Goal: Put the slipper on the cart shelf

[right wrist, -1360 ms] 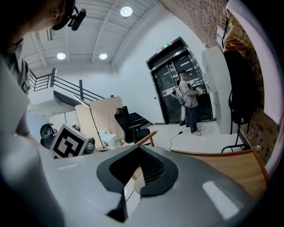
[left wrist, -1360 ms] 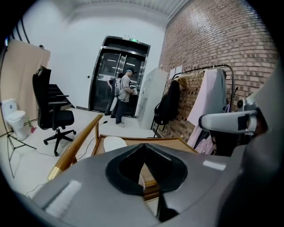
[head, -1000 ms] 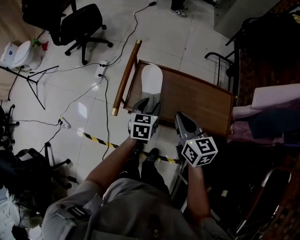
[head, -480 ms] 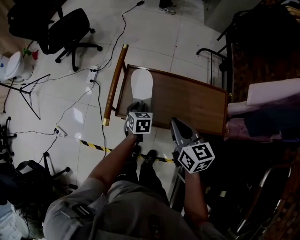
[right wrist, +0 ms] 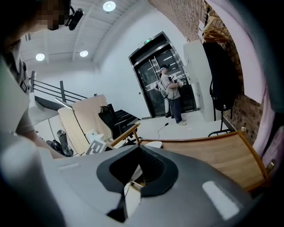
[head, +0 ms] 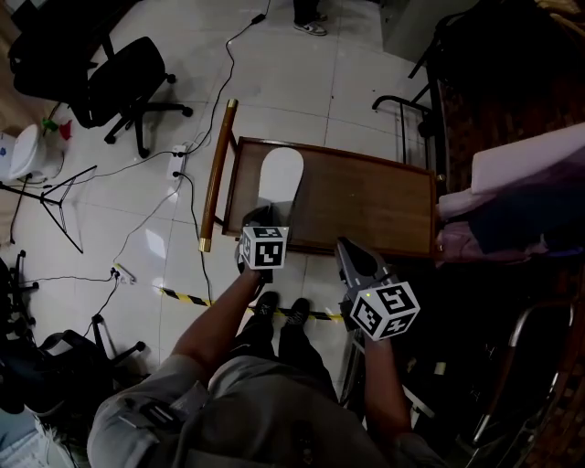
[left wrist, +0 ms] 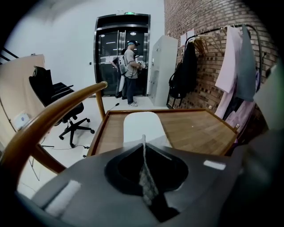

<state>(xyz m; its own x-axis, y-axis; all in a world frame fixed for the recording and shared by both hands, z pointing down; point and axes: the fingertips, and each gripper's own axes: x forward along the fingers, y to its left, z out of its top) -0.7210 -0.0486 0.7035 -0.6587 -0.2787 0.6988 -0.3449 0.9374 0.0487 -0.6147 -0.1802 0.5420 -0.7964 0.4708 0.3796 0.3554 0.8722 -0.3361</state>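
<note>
**A:** What sort of place is this?

**B:** A workplace, an office or studio rather than a home. Black swivel chairs (head: 128,87) stand on a pale tiled floor (head: 302,73), and cables (head: 190,210) trail across it from a power strip (head: 179,149).

**A:** Anything else?

**B:** A tripod (head: 41,192) stands near the cables, and yellow-and-black striped tape (head: 192,294) is stuck to the tiles. Tall glass doors (left wrist: 111,57) carry a green sign (left wrist: 129,13) above them, and a person (left wrist: 130,71) stands in front. Garments (left wrist: 239,62) hang against a bare brick wall (left wrist: 204,22), under round recessed ceiling lights (right wrist: 108,6).
</note>
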